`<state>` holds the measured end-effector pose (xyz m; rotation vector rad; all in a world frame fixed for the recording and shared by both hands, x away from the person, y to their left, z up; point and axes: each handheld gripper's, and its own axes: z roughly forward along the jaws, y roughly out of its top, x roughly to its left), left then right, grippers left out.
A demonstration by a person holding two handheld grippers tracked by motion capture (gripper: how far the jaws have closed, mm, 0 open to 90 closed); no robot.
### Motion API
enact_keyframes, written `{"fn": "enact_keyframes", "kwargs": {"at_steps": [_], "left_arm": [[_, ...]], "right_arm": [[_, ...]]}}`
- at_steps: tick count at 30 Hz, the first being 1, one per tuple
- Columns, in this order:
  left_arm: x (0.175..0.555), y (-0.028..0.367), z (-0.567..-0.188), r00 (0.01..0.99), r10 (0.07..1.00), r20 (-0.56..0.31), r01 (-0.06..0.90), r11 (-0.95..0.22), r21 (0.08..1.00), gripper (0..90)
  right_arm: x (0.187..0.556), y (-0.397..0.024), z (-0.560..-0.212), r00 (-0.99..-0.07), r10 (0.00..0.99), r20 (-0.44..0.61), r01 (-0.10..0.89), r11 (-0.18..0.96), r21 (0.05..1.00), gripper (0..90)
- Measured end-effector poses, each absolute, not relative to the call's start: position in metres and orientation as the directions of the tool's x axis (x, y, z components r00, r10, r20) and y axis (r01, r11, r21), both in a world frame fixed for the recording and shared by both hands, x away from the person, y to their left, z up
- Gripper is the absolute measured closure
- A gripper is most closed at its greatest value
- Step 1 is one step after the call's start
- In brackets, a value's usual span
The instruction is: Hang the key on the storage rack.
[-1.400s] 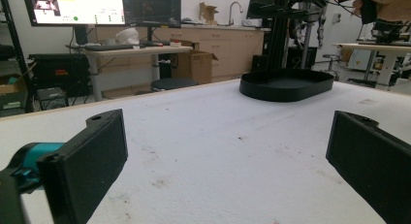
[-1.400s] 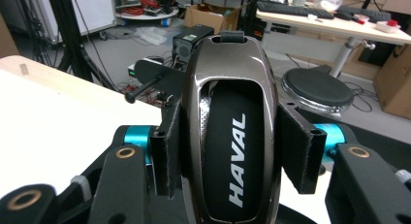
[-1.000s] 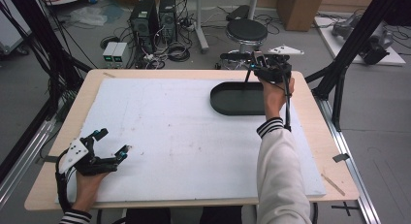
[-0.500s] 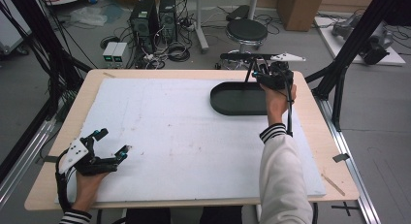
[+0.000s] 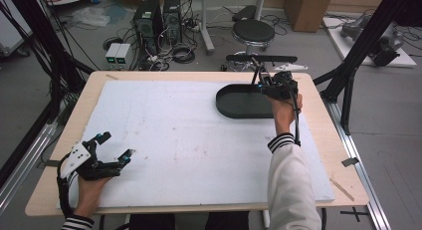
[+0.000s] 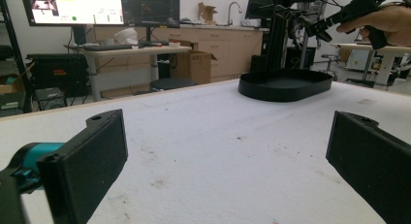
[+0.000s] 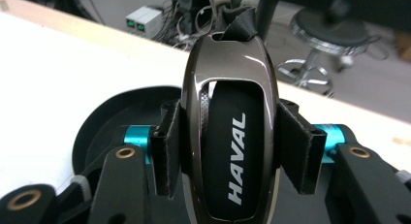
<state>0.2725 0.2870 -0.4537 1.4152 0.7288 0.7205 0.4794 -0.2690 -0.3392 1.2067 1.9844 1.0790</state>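
A glossy dark-brown key fob (image 7: 228,136) marked HAVAL is clamped upright between the pads of my right gripper (image 7: 231,151), with a black strap at its top end. My right gripper (image 5: 271,83) hangs over the right end of a black oval tray (image 5: 239,108) at the far right of the white board. The tray (image 7: 111,112) lies just below the fob and holds nothing that I can see. My left gripper (image 5: 116,146) rests at the near left of the board, open, with nothing between its jaws (image 6: 225,156).
A white foam board (image 5: 189,135) covers the wooden table (image 5: 343,140). Black frame posts (image 5: 348,75) rise beside the table's right edge. Behind the table, a stool (image 5: 254,31) and computer towers (image 5: 154,16) stand on the floor.
My right gripper has come down toward the tray with the key fob still in it. The left gripper has kept still.
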Motion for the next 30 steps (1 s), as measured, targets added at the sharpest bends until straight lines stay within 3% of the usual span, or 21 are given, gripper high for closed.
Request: {"fn": "enact_keyframes", "kwargs": {"at_steps": [18, 24, 27, 30], "left_arm": [[0.273, 0.287, -0.454, 0.601, 0.799, -0.020, -0.008, 0.031, 0.999, 1.7], [0.273, 0.287, -0.454, 0.602, 0.798, -0.024, -0.004, 0.033, 0.999, 1.7], [0.273, 0.287, -0.454, 0.603, 0.797, -0.026, -0.005, 0.036, 0.999, 1.7], [0.273, 0.288, -0.454, 0.605, 0.796, -0.030, -0.002, 0.039, 0.999, 1.7]], "right_arm": [[0.493, -0.256, -0.362, -0.463, 0.885, -0.042, 0.491, 0.296, 0.819, 46.4], [0.491, -0.259, -0.356, -0.426, 0.905, 0.013, 0.435, 0.192, 0.880, 18.1], [0.486, -0.262, -0.351, -0.435, 0.900, 0.016, 0.424, 0.189, 0.885, 9.2], [0.471, -0.264, -0.345, -0.454, 0.891, 0.008, 0.381, 0.185, 0.906, 6.3]]}}
